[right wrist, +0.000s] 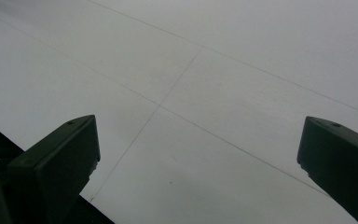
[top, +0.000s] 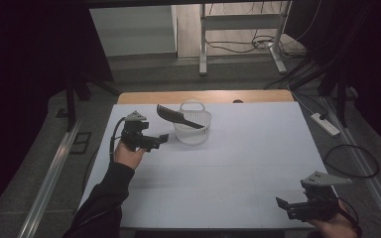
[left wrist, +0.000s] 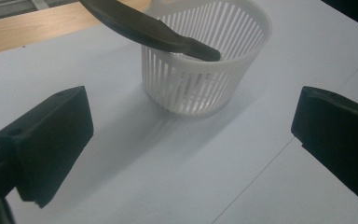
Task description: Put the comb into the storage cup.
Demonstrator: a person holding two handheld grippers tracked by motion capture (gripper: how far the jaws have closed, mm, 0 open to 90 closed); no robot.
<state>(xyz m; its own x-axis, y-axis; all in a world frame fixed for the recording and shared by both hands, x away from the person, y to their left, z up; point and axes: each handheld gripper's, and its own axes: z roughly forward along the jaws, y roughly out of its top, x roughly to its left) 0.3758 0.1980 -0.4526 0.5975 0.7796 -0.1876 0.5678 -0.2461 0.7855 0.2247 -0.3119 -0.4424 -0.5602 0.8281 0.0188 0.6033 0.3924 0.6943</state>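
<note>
The comb [top: 178, 117] is propped in the basket [top: 192, 130], at three o'clock of the spread left tongs [top: 162, 139]; the right tongs [top: 284, 205] are spread too.

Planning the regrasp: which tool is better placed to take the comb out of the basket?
Left. The left tool is open, just beside the white basket and aimed at it, with the comb propped on the rim. The right tool sits at the near right corner, far off.
</note>
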